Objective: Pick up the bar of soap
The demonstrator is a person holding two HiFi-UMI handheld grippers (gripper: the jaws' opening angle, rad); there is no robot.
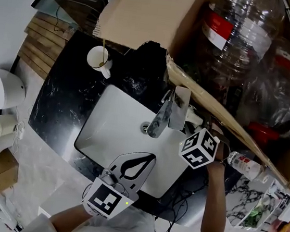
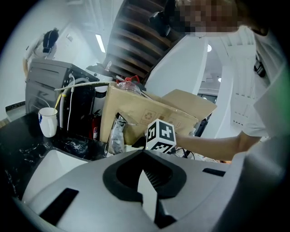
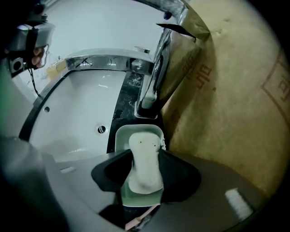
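Observation:
A white bar of soap lies in a pale green soap dish on the black counter, beside the faucet base. My right gripper reaches over the dish, and its dark jaws press the soap's two sides, shut on it. In the head view only the right gripper's marker cube shows, close under the cardboard box edge; the soap and dish are hidden there. My left gripper hovers over the near edge of the white sink. Its tips meet and hold nothing.
A chrome faucet stands at the sink's back, just left of the dish. A large cardboard box full of plastic bottles overhangs the counter, and its wall crowds the right gripper. A white mug sits on the black counter.

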